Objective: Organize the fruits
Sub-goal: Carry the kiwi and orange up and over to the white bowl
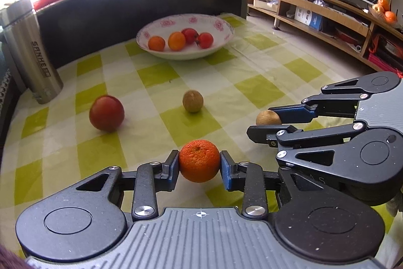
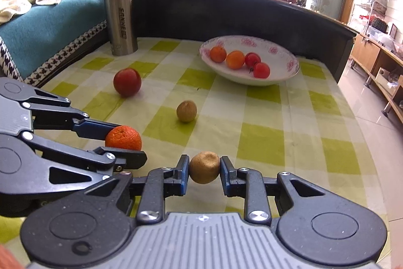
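Left wrist view: left gripper point(image 1: 199, 161) clamps an orange point(image 1: 199, 160).
Beside it, right gripper point(image 2: 204, 168) pinches a brown fruit point(image 2: 204, 167).

Left tool point(image 1: 199, 165) and right tool point(image 2: 204, 167), side by side, each clamped on a fruit.

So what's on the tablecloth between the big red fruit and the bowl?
Nothing. In both wrist views only bare checked tablecloth lies between the red fruit and the bowl. The small brown fruit sits nearer the cameras, off that line.
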